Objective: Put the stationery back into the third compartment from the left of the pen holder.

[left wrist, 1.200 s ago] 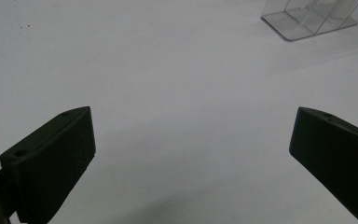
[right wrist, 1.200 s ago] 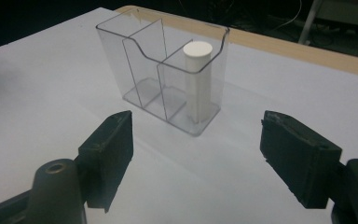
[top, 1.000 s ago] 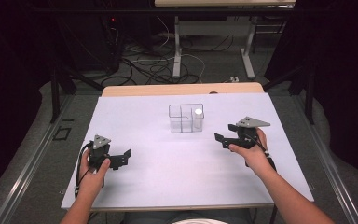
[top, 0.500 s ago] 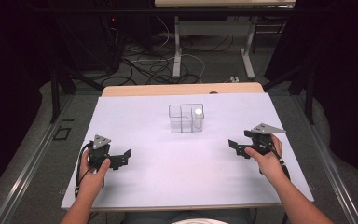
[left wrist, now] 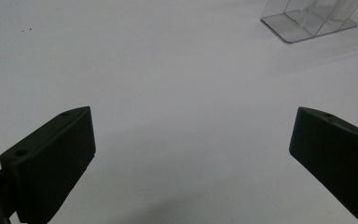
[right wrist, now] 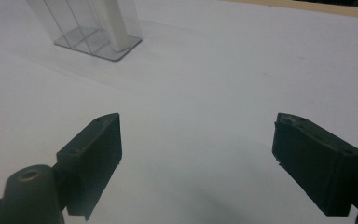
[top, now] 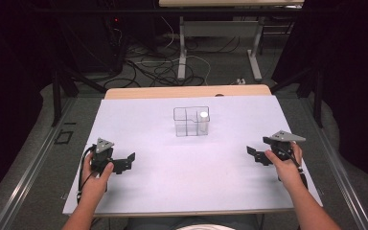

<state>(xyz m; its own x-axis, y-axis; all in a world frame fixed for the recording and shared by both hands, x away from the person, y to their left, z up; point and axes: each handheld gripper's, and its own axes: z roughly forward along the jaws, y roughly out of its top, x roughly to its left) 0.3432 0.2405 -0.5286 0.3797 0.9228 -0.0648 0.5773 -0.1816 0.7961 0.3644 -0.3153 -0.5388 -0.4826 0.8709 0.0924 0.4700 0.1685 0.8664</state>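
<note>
Dark room: grey floor (top: 38, 158), tangled cables (top: 158, 67) beyond the desk's far edge, white-legged table (top: 220, 28) behind, black stands at both sides.

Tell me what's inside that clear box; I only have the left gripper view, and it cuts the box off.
Observer: A white tube stands upright in the box, on its right side as the high view shows it.
Operator: Report the right gripper.
Observer: The right gripper is near the right edge of the table, apart from the box. Its fingers have just been opening, with nothing between them.
Operator: Check the other compartments.
Observer: In the high view they look empty.
</note>
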